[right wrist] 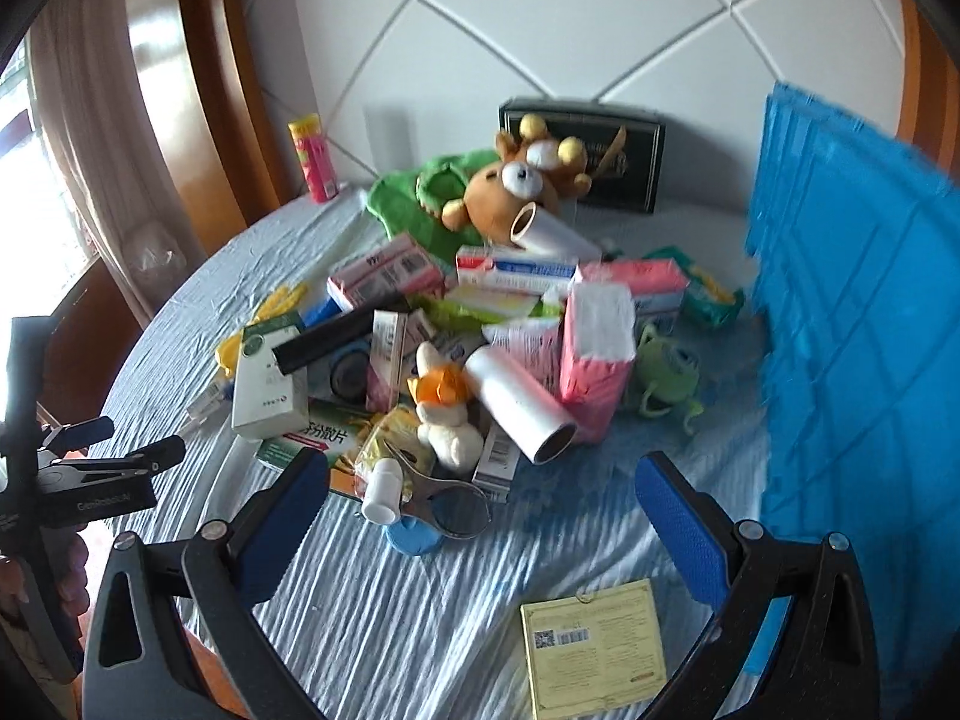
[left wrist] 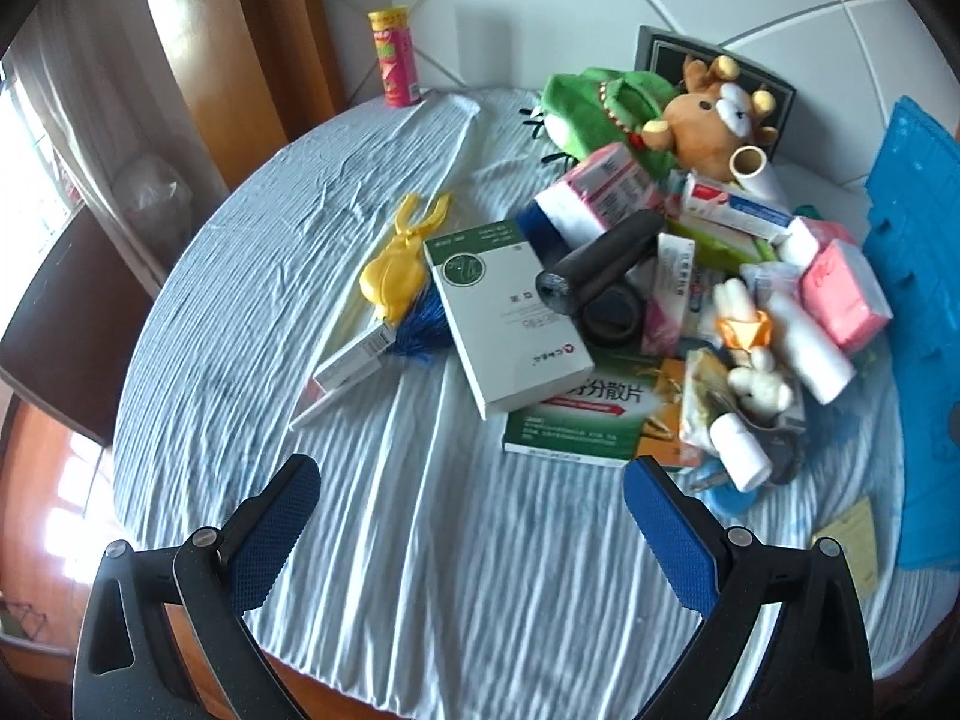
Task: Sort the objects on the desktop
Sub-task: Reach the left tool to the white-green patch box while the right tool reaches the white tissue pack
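Both tools hang over the near edge of the round surface (left wrist: 420, 540), which is covered in a rumpled pale blue striped cloth. The left tool (left wrist: 471, 501) has its blue pads wide apart and nothing between them; the right tool (right wrist: 480, 495) is spread just as wide and is also empty.

The things to sort lie in one heap toward the right side of the surface, many resting on one another. A white-and-green box (left wrist: 510, 312) leans on a green medicine box (left wrist: 576, 420). A black foam tube (left wrist: 606, 255) lies across the middle. A white roll (right wrist: 522, 408) rests against a pink tissue pack (right wrist: 594, 348), with a small white plush rabbit (right wrist: 444, 414) and a white pill bottle (right wrist: 384, 489) at the near rim of the pile. A brown plush bear (right wrist: 516, 186) sits at the far edge, a red-and-yellow chip can (left wrist: 396, 57) stands alone at the far left, and a yellow card (right wrist: 594, 648) lies flat near the front edge. A blue crate (right wrist: 852, 360) stands along the right edge.

The heap is the risk. Pulling a lower box would probably tip whatever leans on it, and the roll or bottle could run off the edge. The loose cloth may bunch under a dragged pad and shift everything. The flat card offers little to pinch. From this one scene, I cannot tell whether anything already sits inside the crate.
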{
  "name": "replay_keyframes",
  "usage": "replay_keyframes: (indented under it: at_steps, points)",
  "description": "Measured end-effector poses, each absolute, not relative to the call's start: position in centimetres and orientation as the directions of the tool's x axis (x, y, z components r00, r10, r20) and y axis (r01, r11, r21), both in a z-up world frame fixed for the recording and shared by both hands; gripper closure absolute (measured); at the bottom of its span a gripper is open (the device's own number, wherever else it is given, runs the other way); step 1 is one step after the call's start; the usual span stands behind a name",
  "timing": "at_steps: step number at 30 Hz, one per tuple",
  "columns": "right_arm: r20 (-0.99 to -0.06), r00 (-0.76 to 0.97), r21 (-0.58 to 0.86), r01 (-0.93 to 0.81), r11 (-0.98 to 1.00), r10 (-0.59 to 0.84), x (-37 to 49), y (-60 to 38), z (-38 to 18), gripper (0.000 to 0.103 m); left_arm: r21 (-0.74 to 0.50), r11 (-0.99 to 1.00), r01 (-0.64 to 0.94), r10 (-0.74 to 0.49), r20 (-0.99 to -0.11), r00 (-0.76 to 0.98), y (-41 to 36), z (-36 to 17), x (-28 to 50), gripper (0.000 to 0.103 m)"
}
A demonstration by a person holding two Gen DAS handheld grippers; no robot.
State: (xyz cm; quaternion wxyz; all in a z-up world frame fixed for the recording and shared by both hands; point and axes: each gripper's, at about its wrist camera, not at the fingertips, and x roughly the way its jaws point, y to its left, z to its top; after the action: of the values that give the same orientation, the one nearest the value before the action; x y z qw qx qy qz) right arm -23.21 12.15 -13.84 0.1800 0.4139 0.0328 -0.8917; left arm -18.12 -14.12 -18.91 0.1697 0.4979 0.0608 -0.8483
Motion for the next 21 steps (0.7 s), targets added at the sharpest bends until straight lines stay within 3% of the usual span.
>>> replay_keyframes:
  at_steps: [5,21]
  points:
    - [-0.774,-0.556,0.118,0.345,-0.931,-0.304,-26.8,12.3,-16.5,0.000,0.050,-0.922,0.384,-0.214,-0.893,-0.397,-14.9,-20.8,-20.7,0.001]
    - [-0.826,-0.540,0.120,0.113,-0.986,-0.163,-32.5,14.6,-20.0,0.000,0.050,-0.945,0.323,-0.161,-0.930,-0.330,-16.2,-26.4,-29.7,0.001]
